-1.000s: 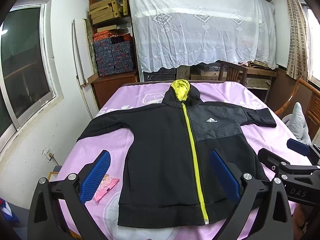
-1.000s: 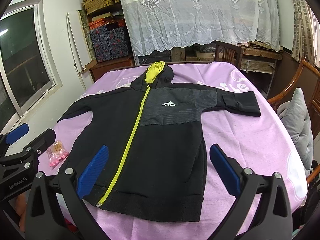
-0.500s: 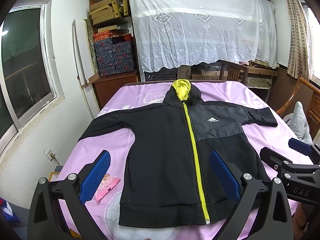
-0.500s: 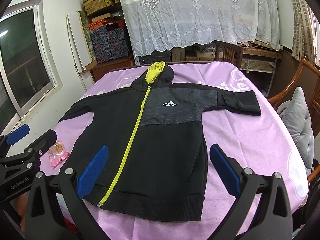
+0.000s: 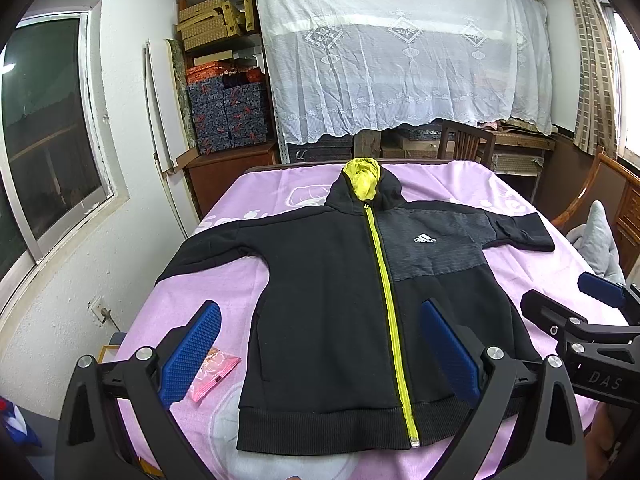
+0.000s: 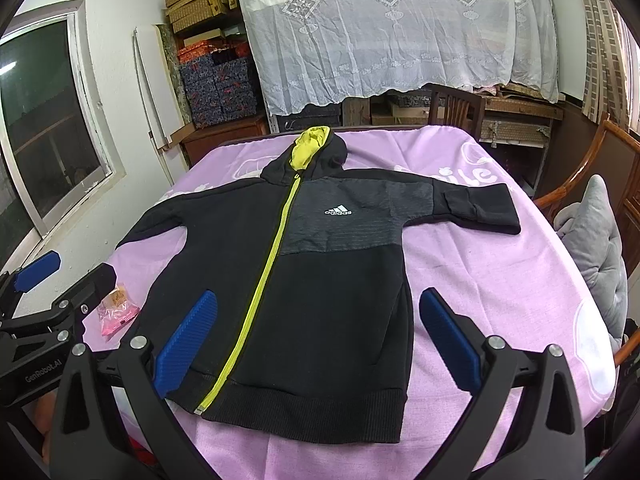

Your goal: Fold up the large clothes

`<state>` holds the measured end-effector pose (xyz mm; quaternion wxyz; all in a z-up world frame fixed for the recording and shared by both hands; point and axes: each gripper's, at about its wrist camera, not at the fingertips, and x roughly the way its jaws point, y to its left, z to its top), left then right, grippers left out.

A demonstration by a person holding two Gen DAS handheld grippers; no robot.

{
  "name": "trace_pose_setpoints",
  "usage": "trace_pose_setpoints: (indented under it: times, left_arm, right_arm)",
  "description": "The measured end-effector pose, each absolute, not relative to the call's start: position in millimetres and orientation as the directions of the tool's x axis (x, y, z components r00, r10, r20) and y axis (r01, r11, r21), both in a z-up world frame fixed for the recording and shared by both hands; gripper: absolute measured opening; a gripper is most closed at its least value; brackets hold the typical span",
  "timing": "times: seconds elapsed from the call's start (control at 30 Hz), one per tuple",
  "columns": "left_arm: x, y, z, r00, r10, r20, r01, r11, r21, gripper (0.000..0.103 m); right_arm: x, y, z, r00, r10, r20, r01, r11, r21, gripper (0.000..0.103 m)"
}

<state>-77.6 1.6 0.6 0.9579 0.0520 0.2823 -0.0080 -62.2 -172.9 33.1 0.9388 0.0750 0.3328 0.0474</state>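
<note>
A black zip hoodie (image 5: 336,300) with a yellow zipper, yellow hood lining and a white logo lies flat, front up, sleeves spread, on a purple-covered table (image 5: 280,196). It also shows in the right wrist view (image 6: 320,280). My left gripper (image 5: 320,344) is open and empty, held above the hoodie's hem on its left side. My right gripper (image 6: 318,336) is open and empty above the hem's right side. Each gripper shows at the edge of the other's view, the right one (image 5: 592,320) and the left one (image 6: 52,300).
A small pink packet (image 5: 214,372) lies on the table left of the hoodie, also in the right wrist view (image 6: 118,312). Wooden chairs (image 6: 592,176) and a grey cushion (image 6: 600,240) stand right of the table. A window, shelves and lace-draped furniture (image 5: 400,60) lie behind.
Both grippers have drifted very slightly; the hoodie sits a touch further right in the left wrist view. Nothing was grasped or moved.
</note>
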Motion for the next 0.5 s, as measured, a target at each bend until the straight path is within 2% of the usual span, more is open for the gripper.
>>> trace_pose_setpoints:
  times: [0.5]
  left_arm:
    - [-78.0,1.5,-2.0,0.837,0.017,-0.546,0.044,0.994,0.098,0.100]
  right_arm:
    - [-62.9,-173.3,31.3,0.773,0.138,-0.619,-0.039,0.985,0.170,0.099]
